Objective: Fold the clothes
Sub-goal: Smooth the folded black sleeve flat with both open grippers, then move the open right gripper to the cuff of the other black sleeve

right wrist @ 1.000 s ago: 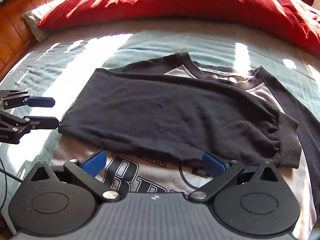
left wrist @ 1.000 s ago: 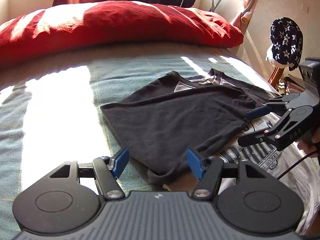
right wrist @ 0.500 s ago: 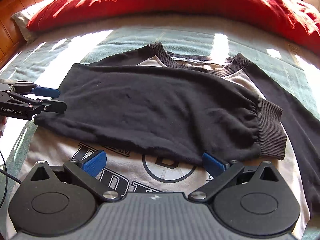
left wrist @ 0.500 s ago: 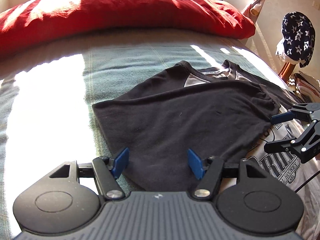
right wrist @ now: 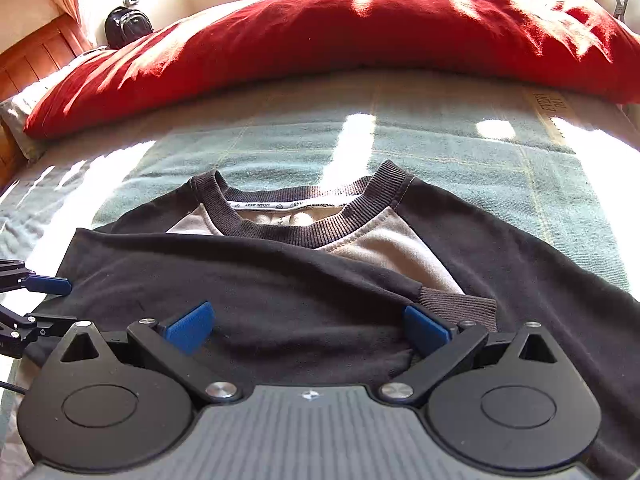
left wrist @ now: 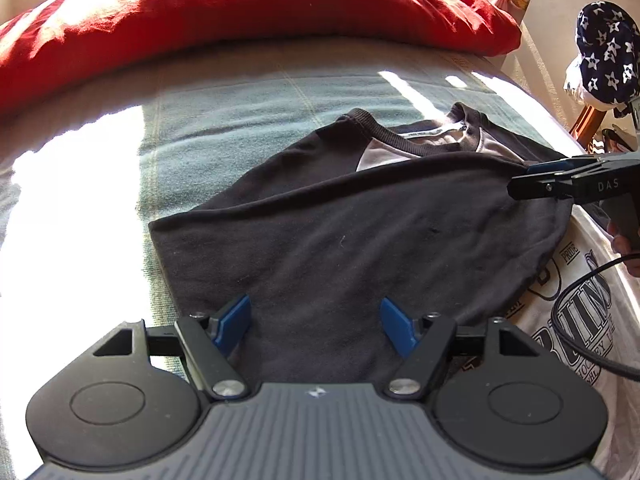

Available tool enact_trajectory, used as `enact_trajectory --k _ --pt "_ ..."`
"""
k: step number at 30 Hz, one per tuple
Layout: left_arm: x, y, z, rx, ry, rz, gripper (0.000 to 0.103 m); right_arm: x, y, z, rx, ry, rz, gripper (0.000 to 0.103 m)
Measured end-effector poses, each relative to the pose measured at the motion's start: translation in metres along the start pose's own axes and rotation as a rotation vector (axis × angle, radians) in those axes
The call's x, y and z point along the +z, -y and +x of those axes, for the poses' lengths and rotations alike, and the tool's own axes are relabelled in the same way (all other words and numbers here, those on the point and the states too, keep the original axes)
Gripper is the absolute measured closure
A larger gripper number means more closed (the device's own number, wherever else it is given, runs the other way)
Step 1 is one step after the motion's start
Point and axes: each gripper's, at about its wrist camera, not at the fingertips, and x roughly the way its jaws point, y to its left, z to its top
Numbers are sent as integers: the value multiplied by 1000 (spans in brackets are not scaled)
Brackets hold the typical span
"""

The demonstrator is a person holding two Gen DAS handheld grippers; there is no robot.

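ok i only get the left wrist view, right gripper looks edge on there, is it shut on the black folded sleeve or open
observer: Open. In the right wrist view the right gripper has its blue pads spread wide over the black folded sleeve, not pinching it.
operator: where's that sleeve's cuff, i can't see it
observer: The ribbed dark cuff lies just past the gripper's right-hand pad, flat on the sweatshirt.
operator: and the other sleeve
observer: The other black sleeve lies stretched out unfolded toward the right of that view, on the green blanket.
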Motion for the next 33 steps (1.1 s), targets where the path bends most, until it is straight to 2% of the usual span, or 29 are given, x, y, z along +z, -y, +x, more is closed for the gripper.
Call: enact_trajectory --k 4,7,11,14,18,23,28,31,33 --pt "2 16 -8 -17 21 32 30 -4 1 -21 68 9 63 0" --pt "-3 21 11 2 -28 32 30 -16 3 -12 48 -10 68 0" --pt "-1 24 17 43 -32 2 29 -26 -3 7 25 -1 24 0" --pt "4 30 9 76 -12 3 29 -24 -14 15 -8 -35 -27 0" --pt "13 46 -10 99 29 17 29 -19 -21 -9 37 -73 -112 0" --pt "17 74 -19 86 49 20 29 -43 -13 -65 94 -22 -72 0" --pt "15 101 -13 66 41 18 29 -78 6 -77 124 -85 26 0" --pt "10 114 -3 58 3 16 29 -93 20 -77 122 -116 81 0" --pt "4 118 7 64 -54 1 29 -104 31 -81 115 -115 112 0"
